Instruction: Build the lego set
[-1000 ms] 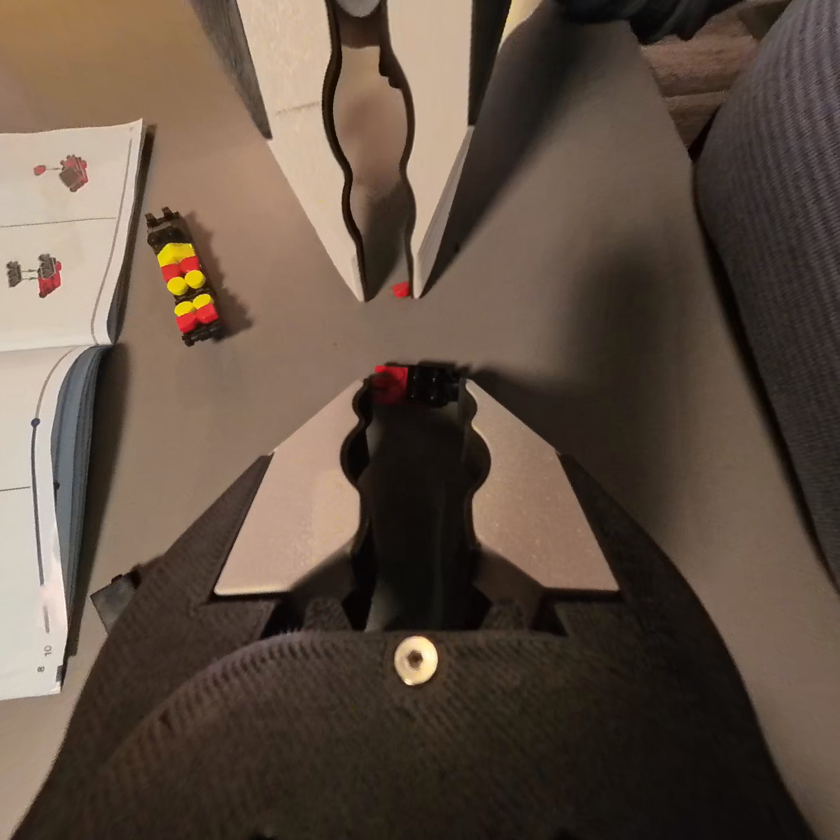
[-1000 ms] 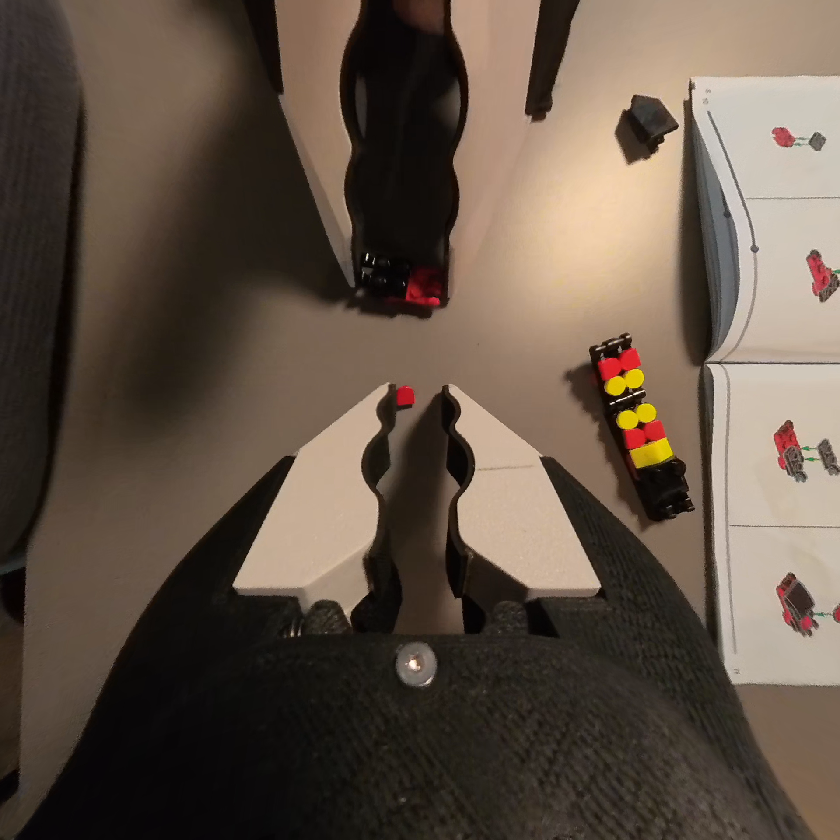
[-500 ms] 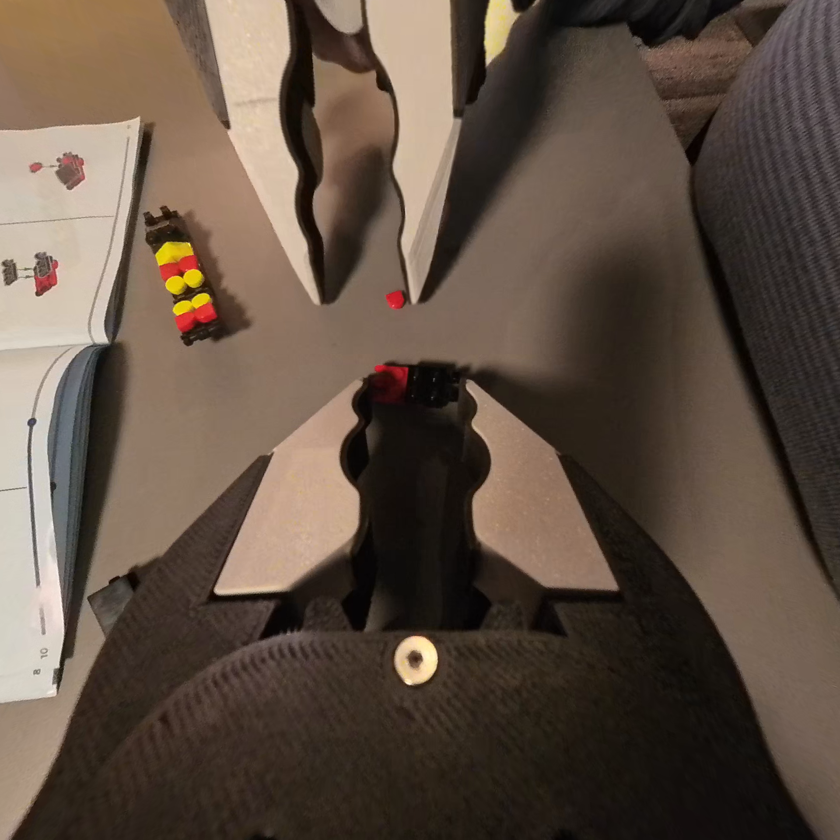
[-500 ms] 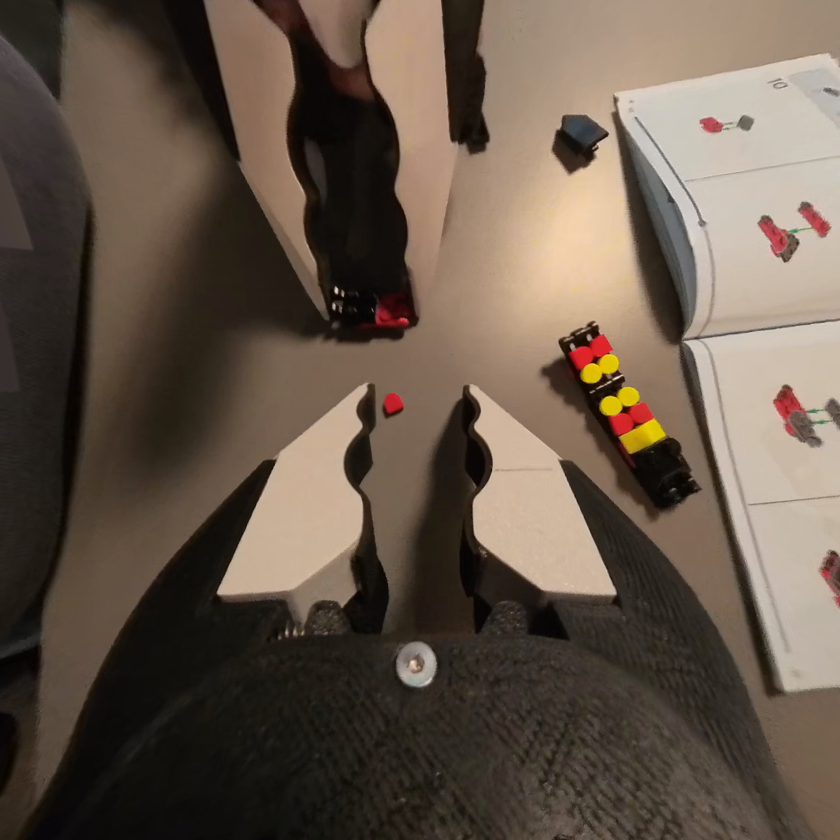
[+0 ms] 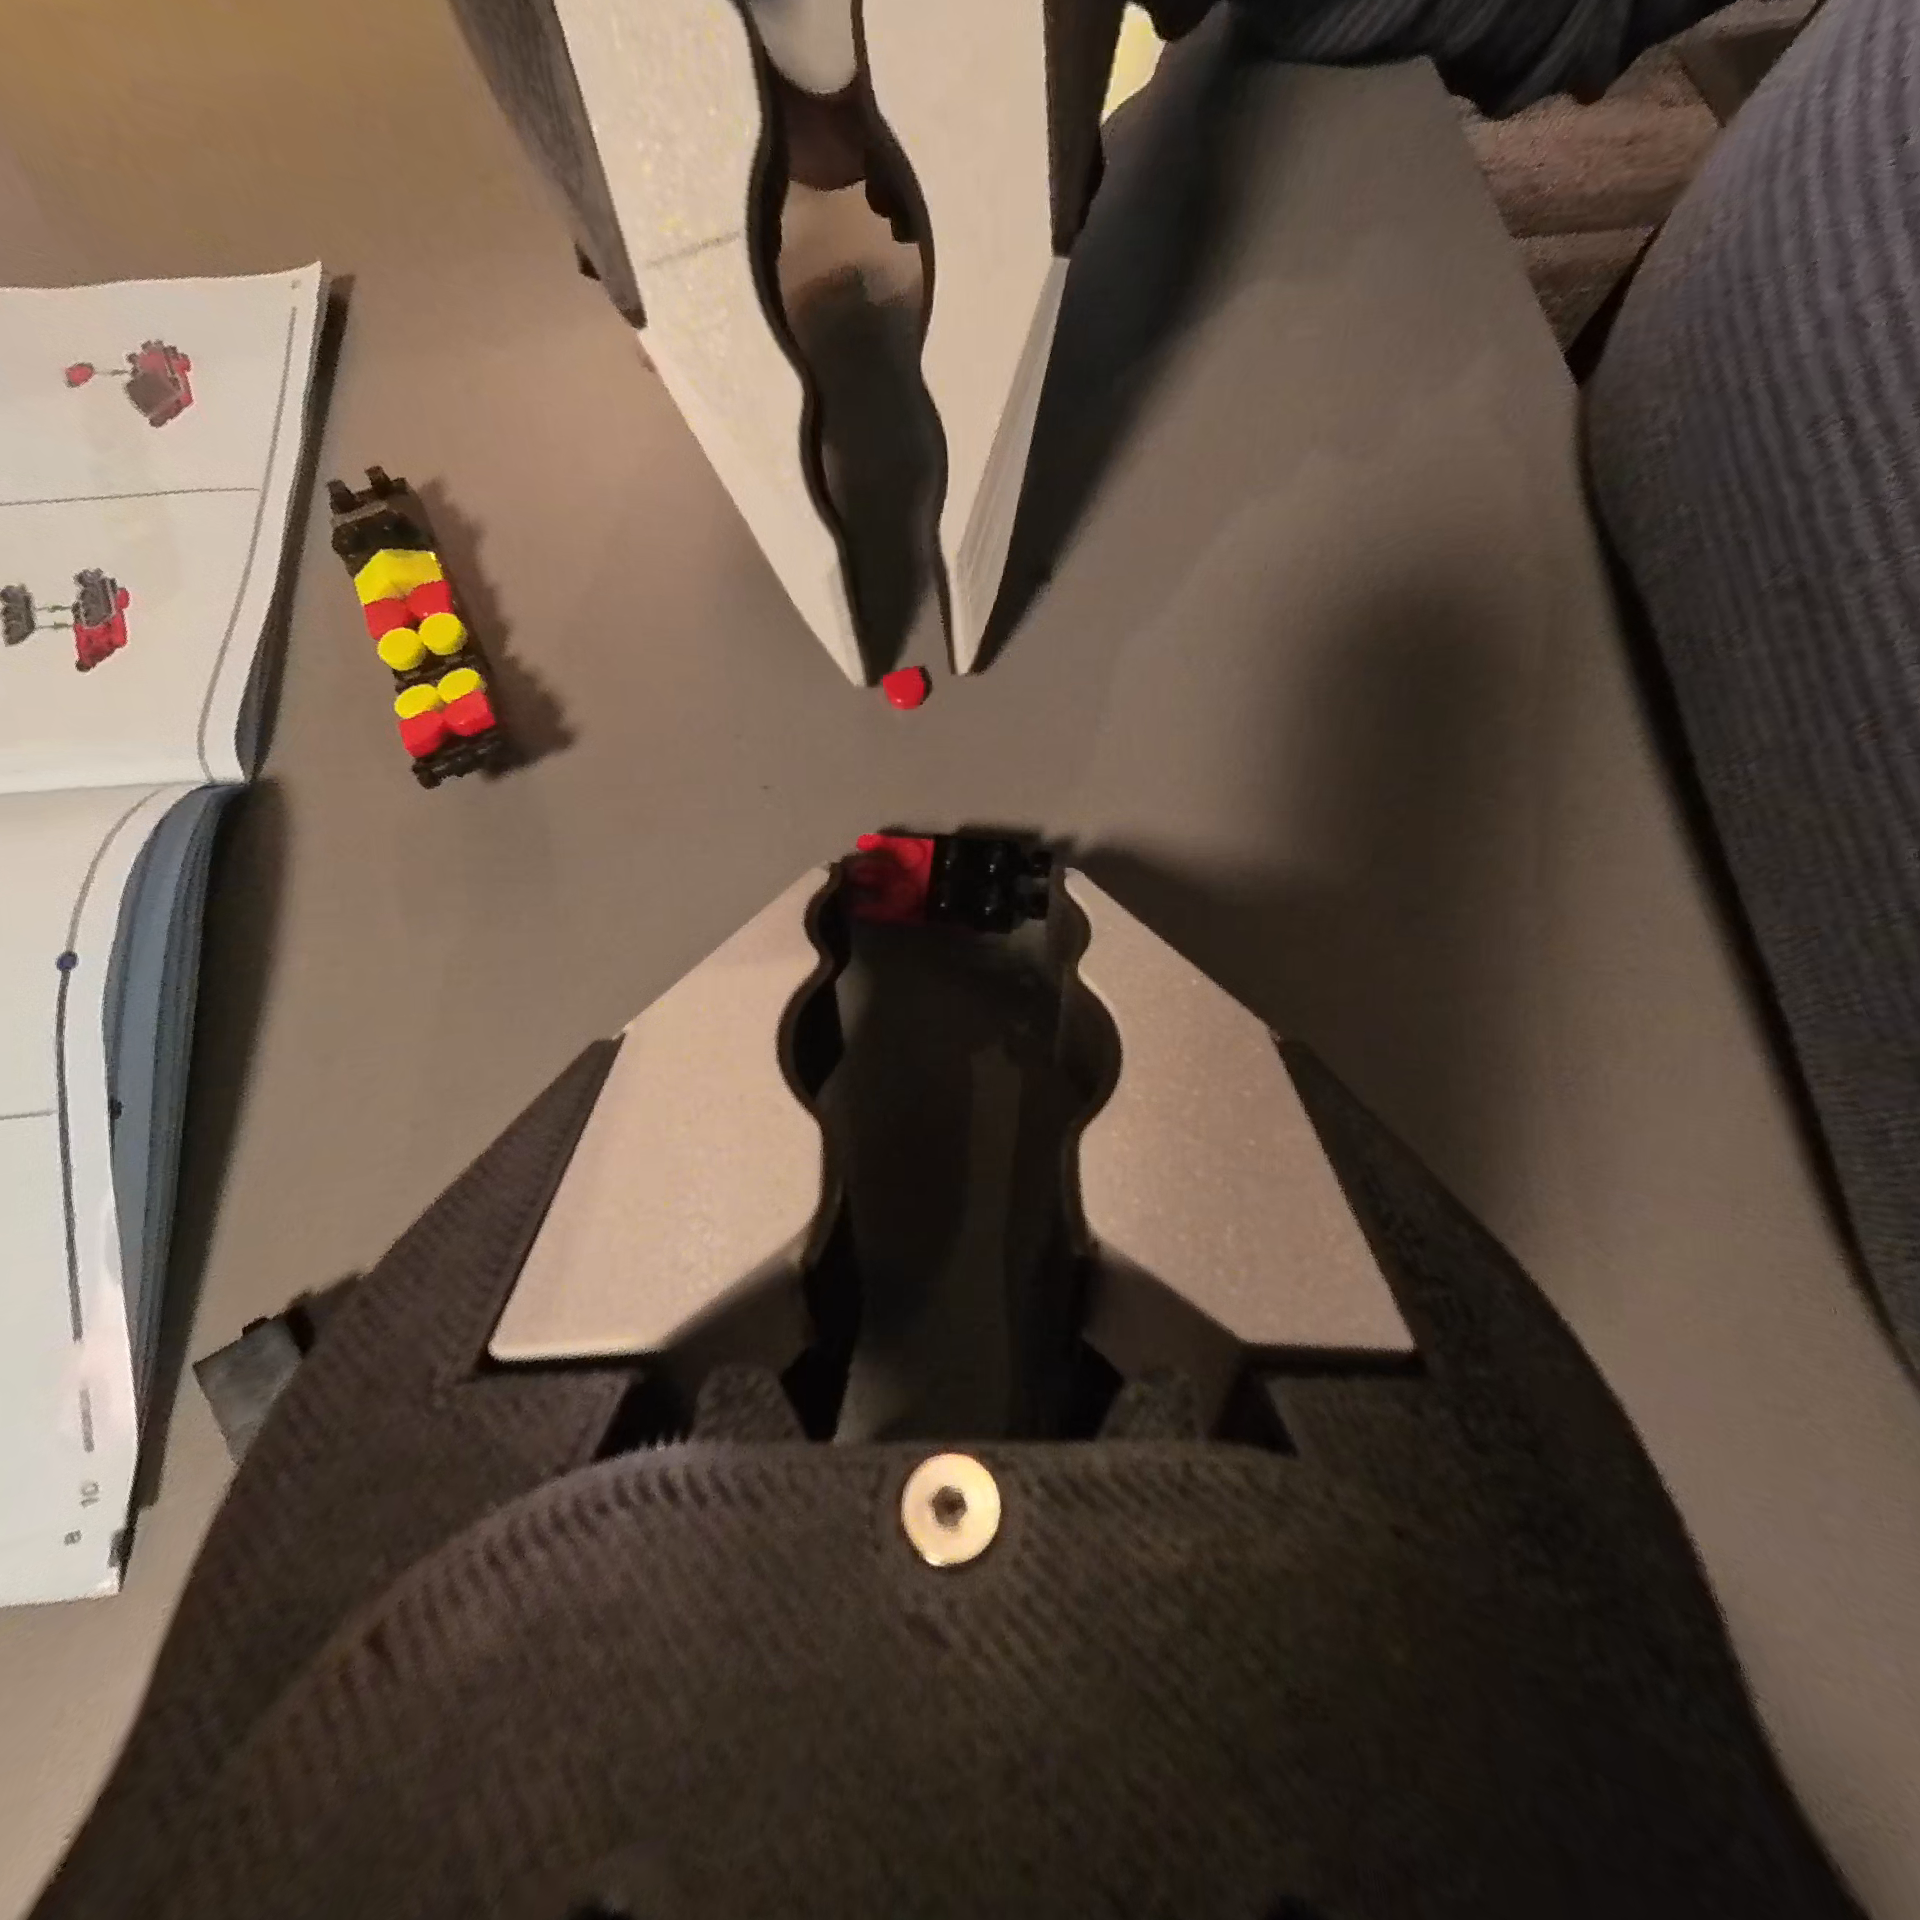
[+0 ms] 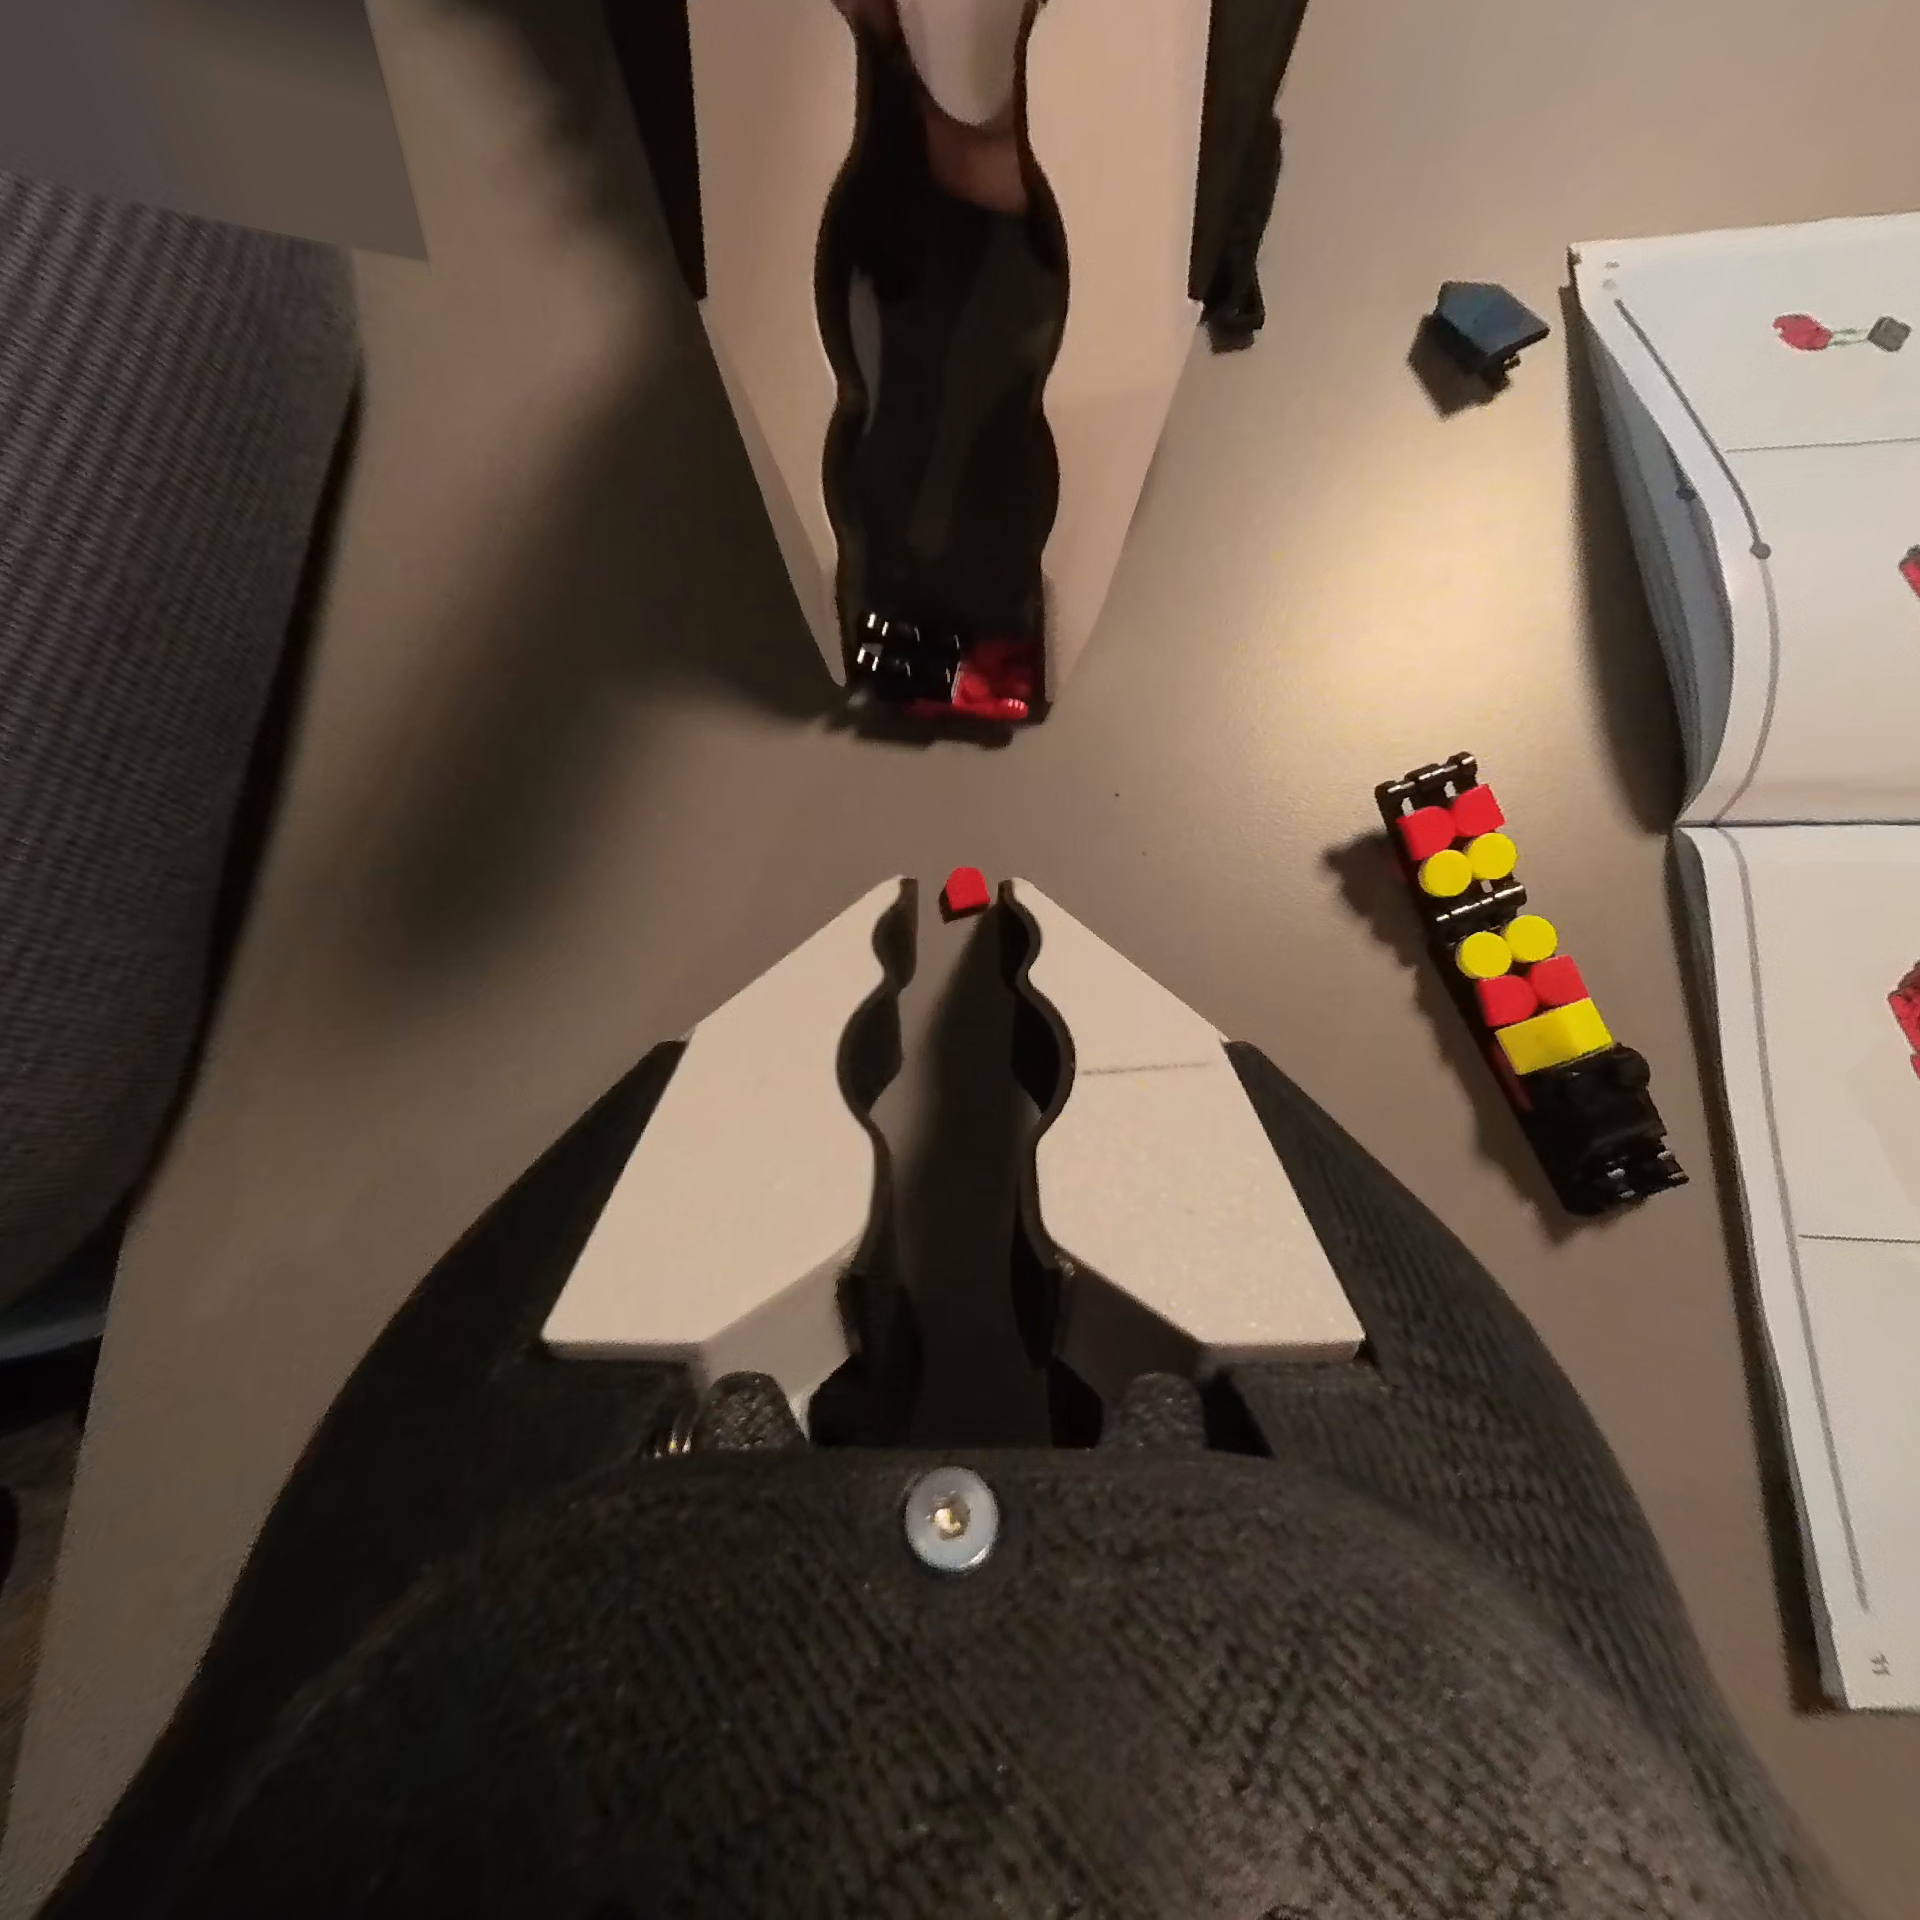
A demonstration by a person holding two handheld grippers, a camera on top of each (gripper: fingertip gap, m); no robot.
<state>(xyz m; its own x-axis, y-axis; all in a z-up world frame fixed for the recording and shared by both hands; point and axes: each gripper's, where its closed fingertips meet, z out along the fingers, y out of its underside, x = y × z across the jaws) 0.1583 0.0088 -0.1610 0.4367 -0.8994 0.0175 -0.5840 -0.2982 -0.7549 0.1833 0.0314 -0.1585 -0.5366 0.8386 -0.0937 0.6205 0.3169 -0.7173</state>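
Observation:
My left gripper (image 5: 945, 878) is shut on a small red and black lego assembly (image 5: 935, 888), held at its fingertips low over the table. The assembly also shows in the right wrist view (image 6: 951, 675). My right gripper (image 6: 958, 885) faces it with its tips on the table. Its jaws stand narrowly apart around a tiny red piece (image 6: 962, 891), which lies between the tips. A thin gap shows on the piece's left side. The same piece shows in the left wrist view (image 5: 902, 688), just in front of the right gripper's tips.
A long black lego strip with red and yellow pieces (image 6: 1507, 966) lies beside an open instruction booklet (image 6: 1818, 1039). A small dark piece (image 6: 1481, 332) lies beyond them. A grey fabric cushion (image 5: 1766, 727) borders the table on the other side. Left tips to right tips: about 4 centimetres.
My right gripper opened wide half a second ago and has now narrowed around the tiny red piece, centring on it. My left gripper has kept still with its assembly.

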